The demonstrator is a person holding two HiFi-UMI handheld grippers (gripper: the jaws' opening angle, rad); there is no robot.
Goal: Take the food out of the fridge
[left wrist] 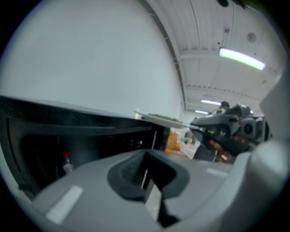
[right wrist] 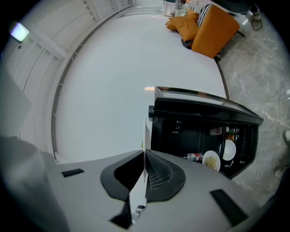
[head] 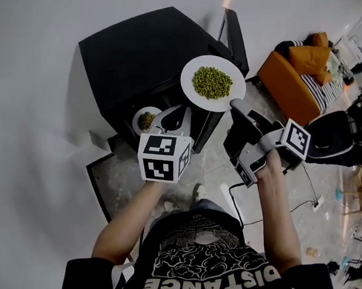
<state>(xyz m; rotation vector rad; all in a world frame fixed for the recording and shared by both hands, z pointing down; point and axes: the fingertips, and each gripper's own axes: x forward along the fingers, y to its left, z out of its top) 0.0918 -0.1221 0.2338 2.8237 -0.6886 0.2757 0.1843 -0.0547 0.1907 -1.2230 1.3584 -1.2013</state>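
A white plate of green peas [head: 212, 83] hangs over the front right corner of the black mini fridge [head: 143, 51]. My right gripper [head: 234, 104] is shut on its near rim. In the right gripper view the plate [right wrist: 145, 131] shows edge-on as a thin white line between the jaws of my right gripper [right wrist: 145, 156]. My left gripper [head: 177, 114] is at the open fridge front, its jaws together with nothing seen between them. A small plate of yellowish food [head: 146, 120] sits inside just to its left. In the left gripper view my left gripper [left wrist: 145, 177] faces the dark fridge interior [left wrist: 90, 145].
Inside the fridge are the small food plate [right wrist: 210, 159], another white plate [right wrist: 229, 149] and a red-capped bottle [left wrist: 67, 159]. An orange sofa [head: 288, 84] and a black chair [head: 335, 139] stand on the right. A cable [head: 308, 193] lies on the floor.
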